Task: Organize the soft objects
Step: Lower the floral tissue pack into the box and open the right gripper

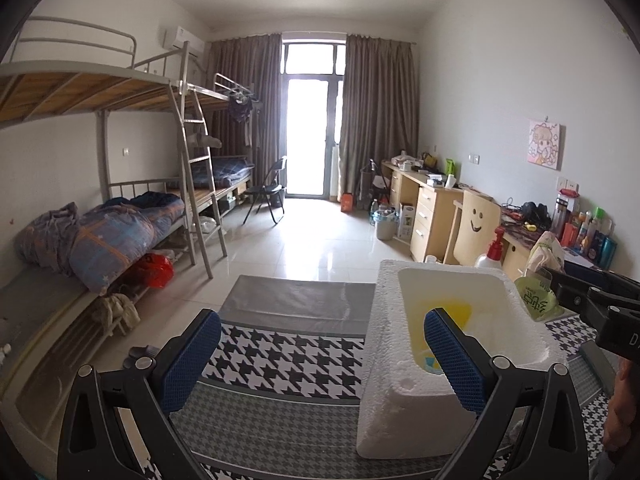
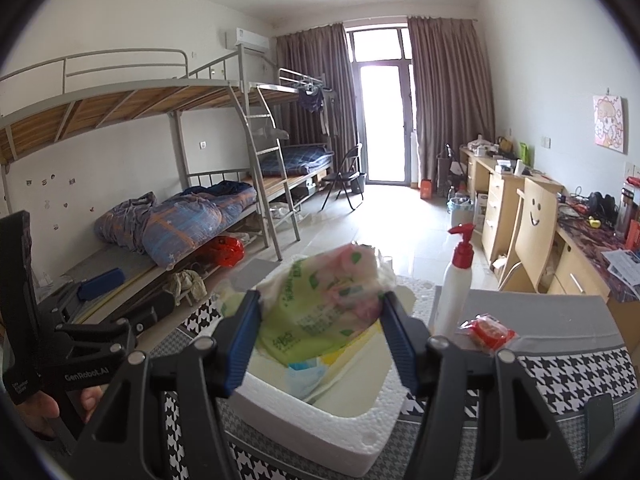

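A white foam box (image 1: pixel 400 396) stands on the houndstooth table cover; it also shows in the right wrist view (image 2: pixel 320 432). Something yellow lies in its bottom. My right gripper (image 2: pixel 320 324) is shut on a soft green and pink tissue pack (image 2: pixel 320 304) and holds it above the box opening. The pack also shows in the left wrist view (image 1: pixel 536 296), at the box's far right edge. My left gripper (image 1: pixel 324 348) is open and empty, its right finger over the box's near left wall.
A white pump bottle with a red top (image 2: pixel 456 280) stands right of the box. A small red packet (image 2: pixel 488 330) lies beside it. A wooden chair with a smiley face (image 2: pixel 532 232) and desks line the right wall. Bunk beds stand at left.
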A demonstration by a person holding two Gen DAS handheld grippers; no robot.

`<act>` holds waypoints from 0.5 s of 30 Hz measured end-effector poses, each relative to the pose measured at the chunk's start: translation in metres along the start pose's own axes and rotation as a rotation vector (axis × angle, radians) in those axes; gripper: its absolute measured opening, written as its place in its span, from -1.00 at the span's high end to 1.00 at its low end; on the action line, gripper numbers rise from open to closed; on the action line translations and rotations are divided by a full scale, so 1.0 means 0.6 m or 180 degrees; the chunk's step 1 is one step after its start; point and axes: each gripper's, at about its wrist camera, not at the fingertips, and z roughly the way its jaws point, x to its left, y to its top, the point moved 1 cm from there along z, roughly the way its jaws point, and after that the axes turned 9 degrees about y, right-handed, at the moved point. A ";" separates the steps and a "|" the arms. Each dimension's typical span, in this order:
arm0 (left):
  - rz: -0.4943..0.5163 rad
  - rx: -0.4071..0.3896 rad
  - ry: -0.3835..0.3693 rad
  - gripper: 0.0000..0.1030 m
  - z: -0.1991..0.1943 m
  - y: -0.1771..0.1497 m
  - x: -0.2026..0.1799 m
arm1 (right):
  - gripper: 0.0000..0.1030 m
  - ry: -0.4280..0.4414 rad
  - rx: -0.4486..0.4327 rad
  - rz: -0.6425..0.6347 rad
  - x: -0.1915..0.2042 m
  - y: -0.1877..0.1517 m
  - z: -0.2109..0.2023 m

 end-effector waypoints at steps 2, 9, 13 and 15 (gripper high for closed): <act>-0.0020 0.0019 0.0006 -0.98 0.001 -0.003 0.004 | -0.25 0.0010 0.0032 0.0008 0.000 -0.001 0.006; -0.0033 0.0026 0.0064 -0.98 0.000 -0.007 0.016 | -0.25 0.0064 0.0136 0.0022 0.009 -0.002 0.032; -0.0037 0.0027 0.0070 -0.98 -0.002 -0.008 0.019 | -0.25 0.0070 0.0183 0.0012 0.010 -0.001 0.042; -0.0024 0.0037 0.0068 -0.98 -0.003 -0.010 0.018 | -0.25 0.0074 0.0189 0.0013 0.012 0.000 0.046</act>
